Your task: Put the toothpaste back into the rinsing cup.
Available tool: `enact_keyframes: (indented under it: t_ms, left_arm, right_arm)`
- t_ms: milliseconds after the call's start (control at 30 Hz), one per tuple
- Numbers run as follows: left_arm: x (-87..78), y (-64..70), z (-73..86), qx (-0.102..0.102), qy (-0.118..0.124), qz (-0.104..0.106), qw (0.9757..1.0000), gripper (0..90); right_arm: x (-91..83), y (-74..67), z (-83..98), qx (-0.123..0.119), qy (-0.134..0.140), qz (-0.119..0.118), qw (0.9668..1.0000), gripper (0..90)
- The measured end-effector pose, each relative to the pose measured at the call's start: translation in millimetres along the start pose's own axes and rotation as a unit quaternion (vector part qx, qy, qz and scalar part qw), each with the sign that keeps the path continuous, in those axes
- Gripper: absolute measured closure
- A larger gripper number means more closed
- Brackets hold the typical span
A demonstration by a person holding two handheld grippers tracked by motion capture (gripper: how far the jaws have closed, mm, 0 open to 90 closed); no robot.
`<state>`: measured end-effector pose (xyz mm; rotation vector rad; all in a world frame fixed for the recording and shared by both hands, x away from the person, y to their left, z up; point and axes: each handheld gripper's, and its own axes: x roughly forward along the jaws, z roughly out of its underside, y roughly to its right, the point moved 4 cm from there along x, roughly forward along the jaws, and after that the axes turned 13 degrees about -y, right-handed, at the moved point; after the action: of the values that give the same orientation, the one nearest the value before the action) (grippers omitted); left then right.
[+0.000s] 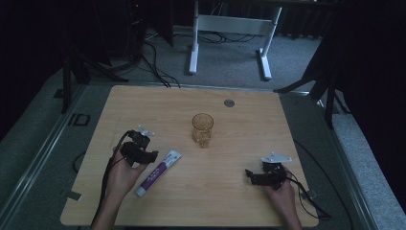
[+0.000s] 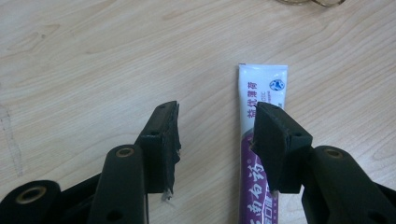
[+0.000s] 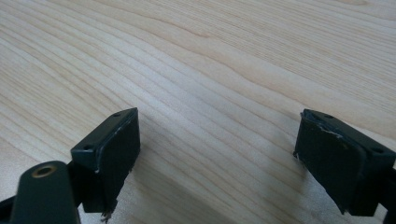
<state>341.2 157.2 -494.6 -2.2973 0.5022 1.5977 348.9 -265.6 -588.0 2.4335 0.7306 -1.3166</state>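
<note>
The person's two forearms enter at the near edge of the wooden table (image 1: 225,201), each hand carrying a gripper. The left gripper (image 1: 143,154) sits at the near left, just beside the toothpaste tube (image 1: 158,173), which lies flat and slanted, its crimped end pointing far and right. Past the tube, near the table's middle, stands an amber glass mug (image 1: 202,129), well apart from both grippers; nothing lies between it and the tube. A small grey disc (image 1: 229,102) sits in the tabletop near the far edge. Beyond the table a white desk frame (image 1: 230,33) and loose cables stand on the grey floor, dim and hard to make out.

In the left gripper view the toothpaste tube (image 2: 261,93) is cut off at the bottom, and one jaw covers part of its print; the mug's base barely shows at the top edge. The left gripper (image 2: 217,112) is about half spread, one jaw over the tube, the other over bare wood, pinching nothing.

The right gripper (image 1: 250,174), at the near right, is spread wide over bare wood (image 3: 219,116), holding nothing.
</note>
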Motion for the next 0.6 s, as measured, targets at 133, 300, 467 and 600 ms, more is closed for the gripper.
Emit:
enact_keyframes:
  t_ms: [133, 300, 467, 600]
  left_arm:
    - [1.1, 0.3, 0.1, 0.002, -0.007, 0.001, 1.0000, 50.9]
    - [2.6, 1.5, -0.2, 0.006, -0.015, 0.002, 0.9999, 50.9]
    - [3.2, 3.2, -0.8, 0.010, -0.020, 0.003, 0.9997, 50.9]
    - [3.0, 5.1, -1.5, 0.012, -0.024, 0.003, 0.9996, 50.9]
  right_arm:
    - [0.0, 0.0, 0.0, 0.000, 0.000, 0.000, 1.0000, 13.9]
    - [0.0, 0.0, 0.0, 0.000, 0.000, 0.000, 1.0000, 13.9]
    - [0.0, 0.0, 0.0, 0.000, 0.000, 0.000, 1.0000, 13.9]
    - [0.0, 0.0, 0.0, 0.000, 0.000, 0.000, 1.0000, 13.9]
